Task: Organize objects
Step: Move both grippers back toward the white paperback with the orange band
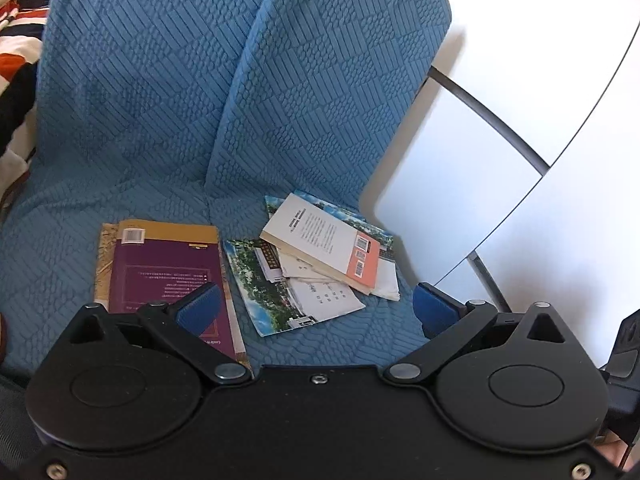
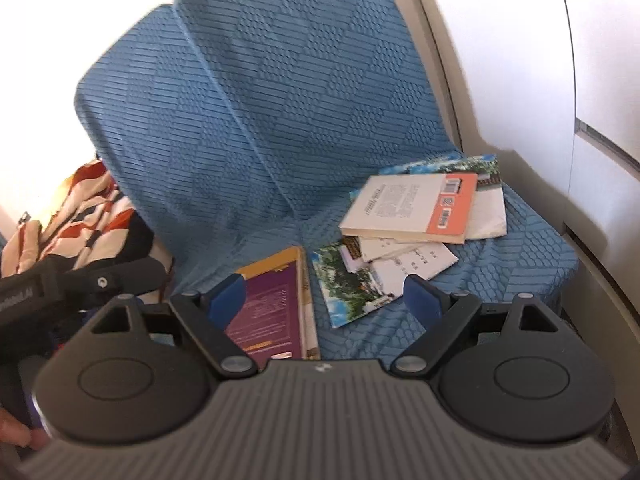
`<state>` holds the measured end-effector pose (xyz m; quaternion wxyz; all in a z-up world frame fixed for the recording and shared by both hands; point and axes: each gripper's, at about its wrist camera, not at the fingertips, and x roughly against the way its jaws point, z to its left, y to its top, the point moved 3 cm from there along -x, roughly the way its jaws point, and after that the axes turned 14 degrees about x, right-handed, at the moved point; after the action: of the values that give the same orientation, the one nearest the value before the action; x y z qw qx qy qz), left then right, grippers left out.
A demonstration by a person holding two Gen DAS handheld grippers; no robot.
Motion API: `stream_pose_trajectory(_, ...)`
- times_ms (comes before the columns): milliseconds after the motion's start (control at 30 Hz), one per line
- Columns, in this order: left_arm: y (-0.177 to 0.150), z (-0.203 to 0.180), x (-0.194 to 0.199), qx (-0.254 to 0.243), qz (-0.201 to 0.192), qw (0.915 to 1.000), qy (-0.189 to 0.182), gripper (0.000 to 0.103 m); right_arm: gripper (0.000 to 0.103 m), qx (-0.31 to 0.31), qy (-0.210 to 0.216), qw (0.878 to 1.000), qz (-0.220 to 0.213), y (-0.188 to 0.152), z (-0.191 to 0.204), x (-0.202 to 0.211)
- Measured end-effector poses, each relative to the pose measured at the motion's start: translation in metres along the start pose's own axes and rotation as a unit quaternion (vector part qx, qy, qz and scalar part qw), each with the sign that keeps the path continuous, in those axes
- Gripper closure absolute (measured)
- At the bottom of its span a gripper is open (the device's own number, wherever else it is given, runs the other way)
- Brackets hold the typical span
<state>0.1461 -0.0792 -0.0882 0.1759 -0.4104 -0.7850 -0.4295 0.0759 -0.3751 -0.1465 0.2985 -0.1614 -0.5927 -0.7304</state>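
Both claws hung spread and empty low in frame, probably readying a pick: the left claw point(image 1: 316, 308) over the seat, the right claw point(image 2: 324, 300) likewise. At lower left the purple book point(image 1: 168, 276) lay flat on the blue chair point(image 1: 160, 100); right of centre, a white book point(image 1: 324, 244) sat askew atop loose pamphlets point(image 1: 280, 292), likely awaiting stacking.

Blue seat cover point(image 1: 160, 92) with embossed block-and-line pattern; purple book point(image 1: 168, 276) with mustard-yellow band at its top edge; cream book point(image 1: 324, 244) with salmon-orange strip bearing barcodes; booklet point(image 1: 260, 284) with green-and-blue landscape photograph cover; orange, white and navy striped cloth point(image 2: 100, 204).
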Motion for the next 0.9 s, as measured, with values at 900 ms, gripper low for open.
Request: stream_pose_trajectory(900, 0.023, 0.014, -0.113, -0.040, 0.000, 0.9989, 0.024, 0.001, 0.016, -0.061, -0.048, 0.997, 0.020, -0.012, -0.053, -0.092)
